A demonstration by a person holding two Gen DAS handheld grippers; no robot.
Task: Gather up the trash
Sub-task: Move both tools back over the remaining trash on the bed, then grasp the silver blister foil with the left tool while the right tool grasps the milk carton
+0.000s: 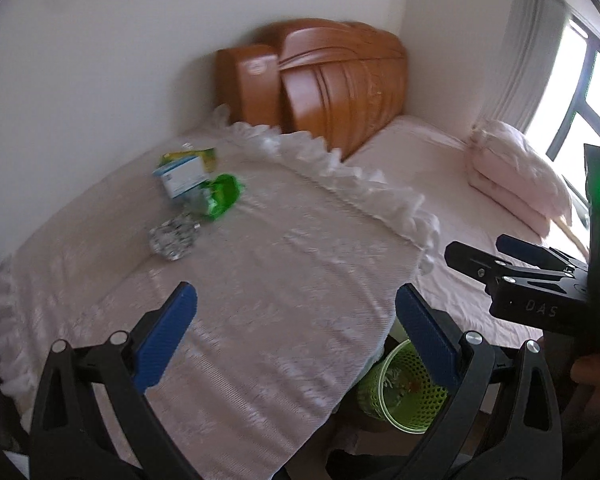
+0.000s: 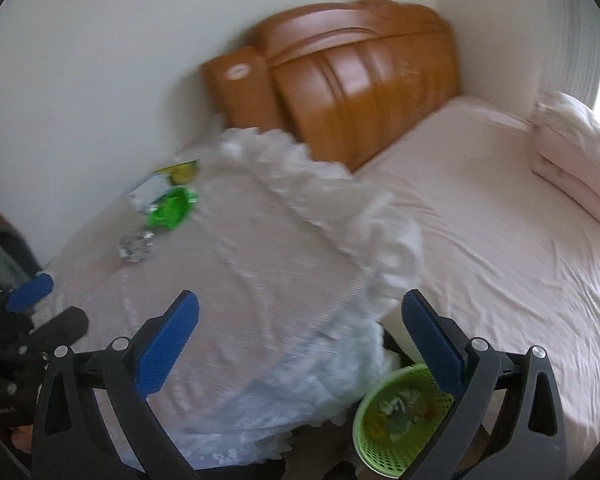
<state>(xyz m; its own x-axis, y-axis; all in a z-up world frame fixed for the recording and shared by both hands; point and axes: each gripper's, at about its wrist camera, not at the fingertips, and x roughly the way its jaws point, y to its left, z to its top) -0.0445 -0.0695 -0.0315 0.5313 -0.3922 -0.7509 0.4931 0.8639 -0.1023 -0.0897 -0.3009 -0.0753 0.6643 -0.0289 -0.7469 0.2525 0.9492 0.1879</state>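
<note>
Trash lies at the far left of a table covered in a pink lace cloth point(image 1: 260, 272): a blue-white box point(image 1: 180, 176), a yellow-green packet point(image 1: 198, 157), a crushed green bottle point(image 1: 220, 196) and a crumpled clear wrapper point(image 1: 173, 239). The same items show blurred in the right wrist view: green bottle point(image 2: 171, 210), clear wrapper point(image 2: 135, 246). A green mesh bin point(image 2: 396, 420) holding some trash stands on the floor beside the table; it also shows in the left wrist view point(image 1: 400, 392). My left gripper point(image 1: 296, 308) and right gripper point(image 2: 300, 316) are both open and empty above the table's near side.
A bed with a pink sheet point(image 2: 480, 220) and folded pink quilt point(image 2: 576, 160) lies right of the table. A brown wooden headboard point(image 1: 340, 84) stands against the white wall. A window point(image 1: 580, 92) is at the far right.
</note>
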